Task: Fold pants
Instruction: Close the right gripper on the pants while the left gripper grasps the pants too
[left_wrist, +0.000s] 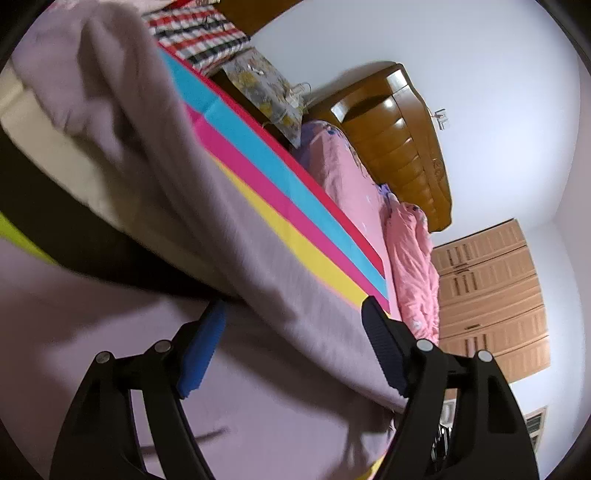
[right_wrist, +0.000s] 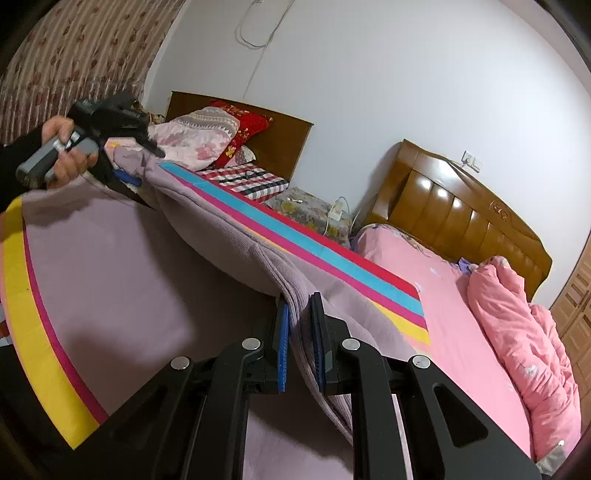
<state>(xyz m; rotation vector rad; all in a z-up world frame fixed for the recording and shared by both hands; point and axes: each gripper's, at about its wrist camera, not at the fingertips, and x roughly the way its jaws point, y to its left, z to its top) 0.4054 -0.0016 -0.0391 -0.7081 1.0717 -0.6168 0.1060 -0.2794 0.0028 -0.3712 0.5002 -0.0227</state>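
Note:
The pants (right_wrist: 229, 229) are mauve with yellow, pink, blue and red side stripes. They are lifted above a pink bed, a lower layer (right_wrist: 110, 266) lying under them. My right gripper (right_wrist: 300, 306) is shut on a bunched edge of the pants. My left gripper (right_wrist: 125, 173) is seen at the far left of the right wrist view, held by a hand at the other end of the pants. In the left wrist view my left gripper (left_wrist: 293, 310) has its jaws wide apart with the pants (left_wrist: 258, 236) across them; the cloth hides the blue finger's tip, so no grip shows.
The pink sheet (right_wrist: 454, 332) and a crumpled pink quilt (right_wrist: 524, 332) lie to the right. A wooden headboard (right_wrist: 461, 218) stands behind. A floral-covered nightstand (right_wrist: 310, 214), a checked cloth (right_wrist: 251, 181) and pillows (right_wrist: 207, 136) on a second bed lie beyond. A wardrobe (left_wrist: 491, 295) stands at right.

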